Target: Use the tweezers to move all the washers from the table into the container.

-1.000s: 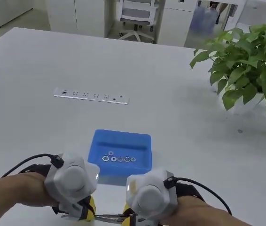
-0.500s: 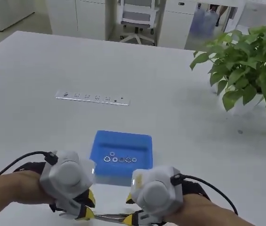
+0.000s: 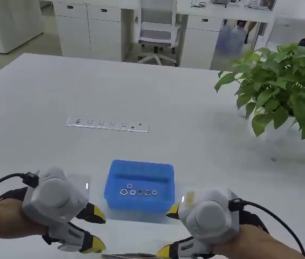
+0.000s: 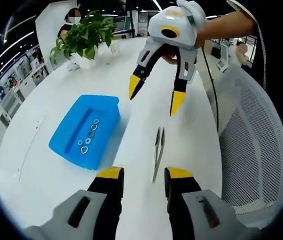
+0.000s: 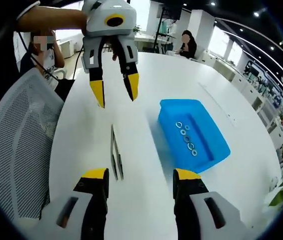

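A blue container [image 3: 139, 174] sits on the white table with several washers [image 3: 138, 192] lined up inside it. Metal tweezers [image 4: 157, 152] lie flat on the table near its front edge, between the two grippers, with neither touching them. My left gripper [image 3: 96, 232] is open at the lower left, its jaws [image 4: 144, 175] wide apart. My right gripper [image 3: 167, 232] is open at the lower right and faces the left one. In the right gripper view the tweezers [image 5: 115, 152] lie left of the container [image 5: 201, 125] with its washers [image 5: 186, 137].
A white power strip [image 3: 107, 125] lies beyond the container. A potted plant [image 3: 282, 86] stands at the far right. A mesh chair back [image 4: 251, 130] is close behind the table's front edge. Office chairs and people are in the background.
The two grippers have drawn apart sideways, leaving a wider gap over the tweezers. The head camera has tilted up, so the container sits lower in view.
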{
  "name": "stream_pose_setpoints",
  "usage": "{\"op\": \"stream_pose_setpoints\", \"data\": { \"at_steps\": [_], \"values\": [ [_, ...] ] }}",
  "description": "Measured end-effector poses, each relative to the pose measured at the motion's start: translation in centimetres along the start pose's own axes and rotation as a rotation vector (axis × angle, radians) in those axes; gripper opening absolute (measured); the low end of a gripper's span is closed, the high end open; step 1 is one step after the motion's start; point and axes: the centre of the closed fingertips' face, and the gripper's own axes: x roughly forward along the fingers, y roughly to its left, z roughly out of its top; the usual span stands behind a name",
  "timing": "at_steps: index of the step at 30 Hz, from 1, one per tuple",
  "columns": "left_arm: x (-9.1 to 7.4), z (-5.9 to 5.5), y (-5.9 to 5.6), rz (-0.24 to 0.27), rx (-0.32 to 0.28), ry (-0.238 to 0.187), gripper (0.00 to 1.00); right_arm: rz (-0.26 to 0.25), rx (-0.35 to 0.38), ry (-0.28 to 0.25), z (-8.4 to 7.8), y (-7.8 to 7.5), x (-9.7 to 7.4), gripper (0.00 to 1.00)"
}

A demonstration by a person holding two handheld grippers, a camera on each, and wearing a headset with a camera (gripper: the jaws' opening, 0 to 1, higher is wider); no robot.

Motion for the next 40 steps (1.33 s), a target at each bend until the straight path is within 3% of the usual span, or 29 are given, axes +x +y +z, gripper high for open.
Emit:
{"op": "stream_pose_setpoints", "data": {
  "at_steps": [4,12,18,30,40],
  "values": [
    [-1.4,1.0,0.1,0.037,-0.022,-0.056,0.47,-0.051,0.047,-0.046,0.1,-1.1,-2.0,0.62],
    [-3.0,1.7,-0.1,0.056,-0.068,-0.115,0.62,-0.081,0.112,-0.093,-0.4,-1.9,-4.8,0.77],
    [-4.4,2.3,0.5,0.087,-0.107,-0.169,0.73,-0.088,0.140,-0.115,-1.0,-2.4,-6.3,0.87],
    [-5.9,2.9,0.8,0.118,-0.122,-0.194,0.87,-0.090,0.167,-0.127,-1.8,-2.1,-7.2,1.00],
    [-6.0,2.8,0.4,0.112,-0.134,-0.191,0.99,-0.080,0.169,-0.125,-2.1,-1.5,-7.6,1.00]
  ]
}}
